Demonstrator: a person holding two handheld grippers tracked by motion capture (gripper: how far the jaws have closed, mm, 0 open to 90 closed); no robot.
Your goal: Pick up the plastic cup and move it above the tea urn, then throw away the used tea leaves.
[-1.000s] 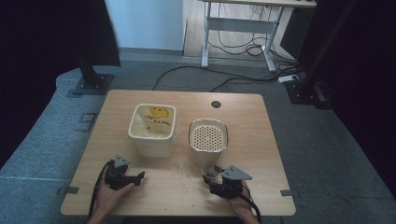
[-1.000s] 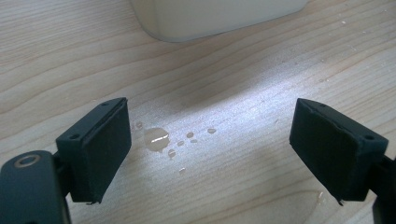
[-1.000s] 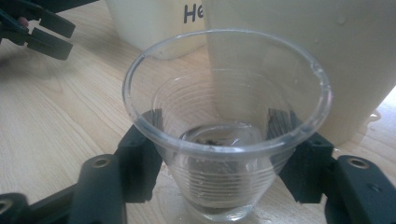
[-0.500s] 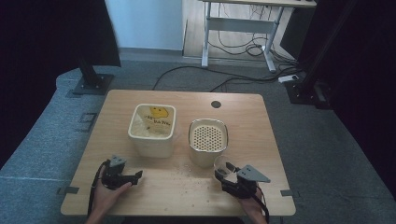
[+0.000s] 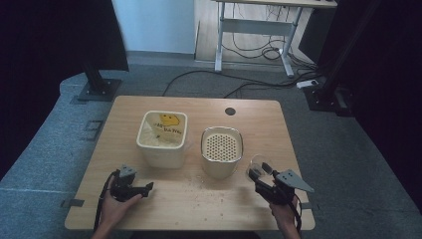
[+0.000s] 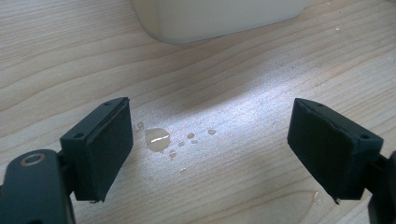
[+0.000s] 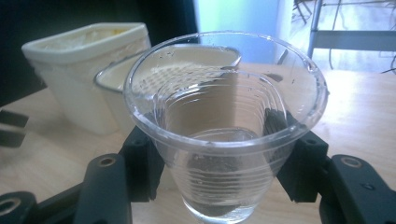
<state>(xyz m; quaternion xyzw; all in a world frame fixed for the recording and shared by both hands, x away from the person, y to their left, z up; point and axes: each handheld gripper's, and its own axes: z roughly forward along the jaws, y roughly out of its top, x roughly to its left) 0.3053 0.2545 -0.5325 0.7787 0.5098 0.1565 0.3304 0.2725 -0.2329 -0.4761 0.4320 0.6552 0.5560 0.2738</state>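
Note:
My right gripper [image 5: 260, 175] is shut on a clear plastic cup [image 7: 224, 126], held upright just right of the cream container with a perforated lid [image 5: 221, 150]. The same cup [image 5: 259, 167] shows at the table's front right in the high view. My left gripper [image 5: 148, 187] stands open near the front left, low over the wood, in front of the larger cream box [image 5: 162, 137] with a yellow print. Between its pads [image 6: 108, 144] lie a few water droplets [image 6: 159, 139] on the table.
The wooden table [image 5: 199, 199] carries scattered crumbs near its front middle. A round cable hole [image 5: 230, 111] sits at the back. Beyond the table are desk legs, cables on the grey floor and dark screens at both sides.
My right gripper has moved right and slightly toward the person, away from the perforated container, carrying the cup. The left gripper has shifted a little toward the front edge.

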